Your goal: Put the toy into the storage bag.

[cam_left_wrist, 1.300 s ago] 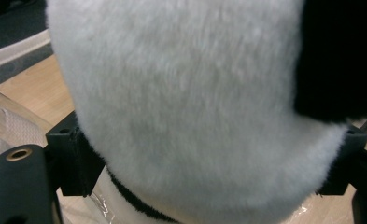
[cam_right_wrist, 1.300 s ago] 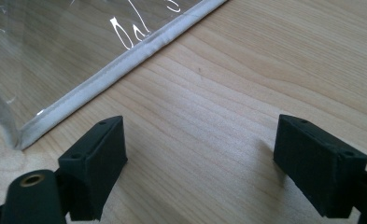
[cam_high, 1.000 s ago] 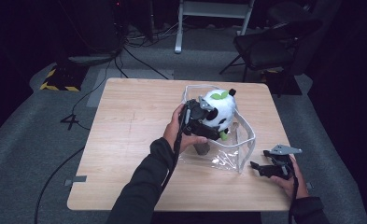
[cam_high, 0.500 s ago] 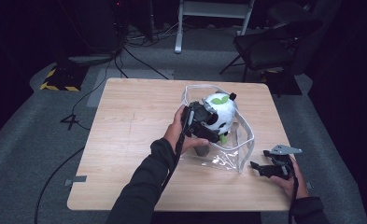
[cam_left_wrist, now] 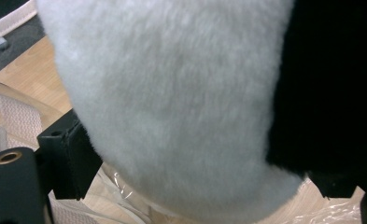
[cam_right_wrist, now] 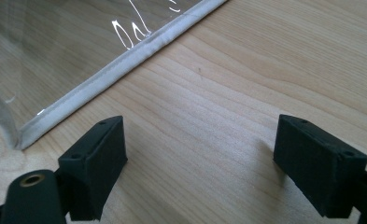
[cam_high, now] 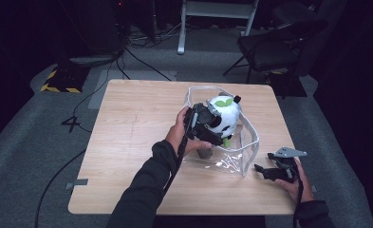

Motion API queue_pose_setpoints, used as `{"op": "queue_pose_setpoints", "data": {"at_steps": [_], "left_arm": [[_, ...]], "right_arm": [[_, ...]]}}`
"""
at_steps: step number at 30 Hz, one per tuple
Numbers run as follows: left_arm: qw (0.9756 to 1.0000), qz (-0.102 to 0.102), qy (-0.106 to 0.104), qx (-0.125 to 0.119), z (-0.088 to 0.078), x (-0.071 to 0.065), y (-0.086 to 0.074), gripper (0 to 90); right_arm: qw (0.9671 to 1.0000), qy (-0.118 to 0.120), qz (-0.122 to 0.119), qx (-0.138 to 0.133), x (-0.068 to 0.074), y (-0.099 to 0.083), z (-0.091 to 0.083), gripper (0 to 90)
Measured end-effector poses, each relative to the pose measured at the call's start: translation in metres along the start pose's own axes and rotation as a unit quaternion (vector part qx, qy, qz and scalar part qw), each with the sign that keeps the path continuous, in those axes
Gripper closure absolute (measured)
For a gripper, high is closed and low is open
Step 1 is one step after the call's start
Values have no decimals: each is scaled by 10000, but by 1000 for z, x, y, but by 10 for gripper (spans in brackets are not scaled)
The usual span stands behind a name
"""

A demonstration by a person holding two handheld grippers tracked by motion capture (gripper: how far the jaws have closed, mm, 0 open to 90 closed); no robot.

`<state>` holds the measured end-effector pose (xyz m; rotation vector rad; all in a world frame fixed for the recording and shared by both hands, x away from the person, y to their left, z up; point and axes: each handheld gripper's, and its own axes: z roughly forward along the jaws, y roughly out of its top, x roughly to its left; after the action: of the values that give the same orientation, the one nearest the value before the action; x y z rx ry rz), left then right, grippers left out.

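Plush panda [cam_high: 227, 114] held over the open mouth of the clear bag [cam_high: 231, 161] at mid-table, likely so it can drop straight in. Left gripper [cam_high: 208, 127] grips the panda: in the left gripper view the white fur bulges between the jaws, pressed on both sides. The jaws have just closed a touch on it. Right gripper [cam_high: 265, 170] rests on the table [cam_high: 127, 142] just beside the bag's white hem [cam_right_wrist: 125, 60], jaws wide apart, holding nothing, probably waiting to steady the bag.
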<state>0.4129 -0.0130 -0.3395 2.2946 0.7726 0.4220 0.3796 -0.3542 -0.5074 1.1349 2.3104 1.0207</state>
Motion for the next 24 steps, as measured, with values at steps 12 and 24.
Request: {"op": "queue_pose_setpoints", "data": {"at_steps": [12, 24], "left_arm": [[9999, 117, -103, -74, -5, -1, -2, 131], [9995, 159, -188, -199, -16, 2, -8, 139]], "right_arm": [[10000, -1, 0, 1, 0, 0, 0, 169], [10000, -1, -1, 2, 0, 0, 0, 169]]}}
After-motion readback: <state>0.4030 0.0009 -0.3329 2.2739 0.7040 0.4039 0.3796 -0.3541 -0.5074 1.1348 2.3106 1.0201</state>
